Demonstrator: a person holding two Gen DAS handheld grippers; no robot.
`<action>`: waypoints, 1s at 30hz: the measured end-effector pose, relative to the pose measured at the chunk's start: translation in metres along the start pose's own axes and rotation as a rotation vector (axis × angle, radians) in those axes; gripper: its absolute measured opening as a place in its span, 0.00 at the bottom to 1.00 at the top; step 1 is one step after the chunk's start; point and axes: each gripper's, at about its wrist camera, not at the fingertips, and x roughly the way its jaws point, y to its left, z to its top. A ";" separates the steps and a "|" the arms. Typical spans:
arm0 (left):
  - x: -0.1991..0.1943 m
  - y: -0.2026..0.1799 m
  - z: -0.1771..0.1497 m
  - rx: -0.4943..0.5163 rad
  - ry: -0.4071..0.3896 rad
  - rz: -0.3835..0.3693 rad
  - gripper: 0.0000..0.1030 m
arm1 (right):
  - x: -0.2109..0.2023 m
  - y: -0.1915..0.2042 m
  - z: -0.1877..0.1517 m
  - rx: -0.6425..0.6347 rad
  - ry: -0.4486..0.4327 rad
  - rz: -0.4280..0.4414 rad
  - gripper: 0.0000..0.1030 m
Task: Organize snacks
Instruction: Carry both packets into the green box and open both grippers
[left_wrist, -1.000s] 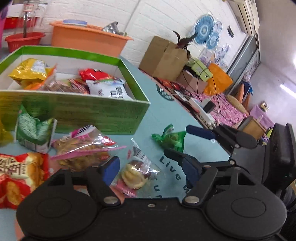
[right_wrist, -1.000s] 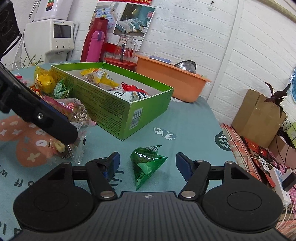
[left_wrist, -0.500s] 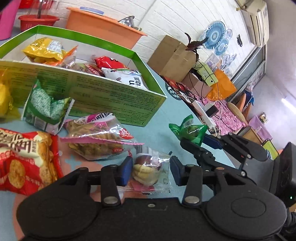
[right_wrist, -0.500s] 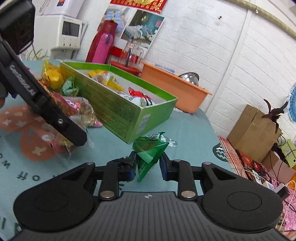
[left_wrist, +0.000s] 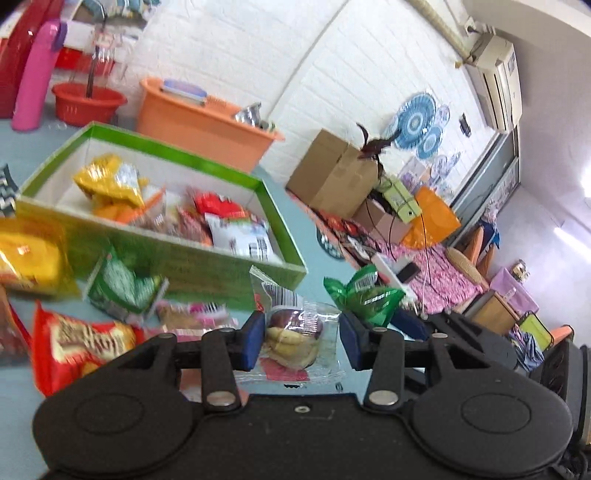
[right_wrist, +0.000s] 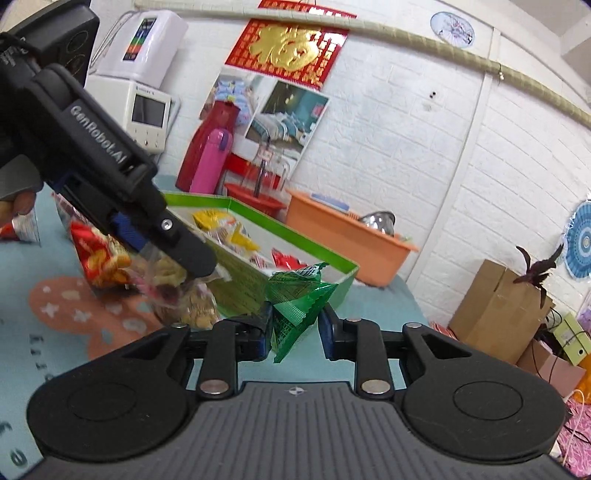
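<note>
Clear-wrapped biscuit packet (left_wrist: 295, 338) sits clamped in the left tongs (left_wrist: 302, 341), low centre; the right tongs (right_wrist: 295, 330) grip a green packet (right_wrist: 297, 301). Behind, upper left, the green box (left_wrist: 229, 266) holds snacks.

Two fisheye cameras, one on each handheld gripper, look forward along the fingers from close above a table. The left view faces right, toward a cluttered room corner. The right view faces a white brick wall. Both show the green box (left_wrist: 177, 254) (right_wrist: 314, 258) and orange tub (left_wrist: 199, 122) (right_wrist: 343, 236).
</note>
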 end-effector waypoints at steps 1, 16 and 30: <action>-0.003 0.000 0.005 0.002 -0.015 0.007 0.54 | 0.002 0.002 0.004 0.007 -0.014 0.000 0.44; 0.009 0.046 0.078 -0.043 -0.092 0.115 0.54 | 0.075 0.020 0.036 0.122 -0.114 -0.055 0.44; 0.044 0.088 0.096 -0.057 -0.097 0.127 1.00 | 0.127 0.025 0.034 0.148 -0.095 -0.084 1.00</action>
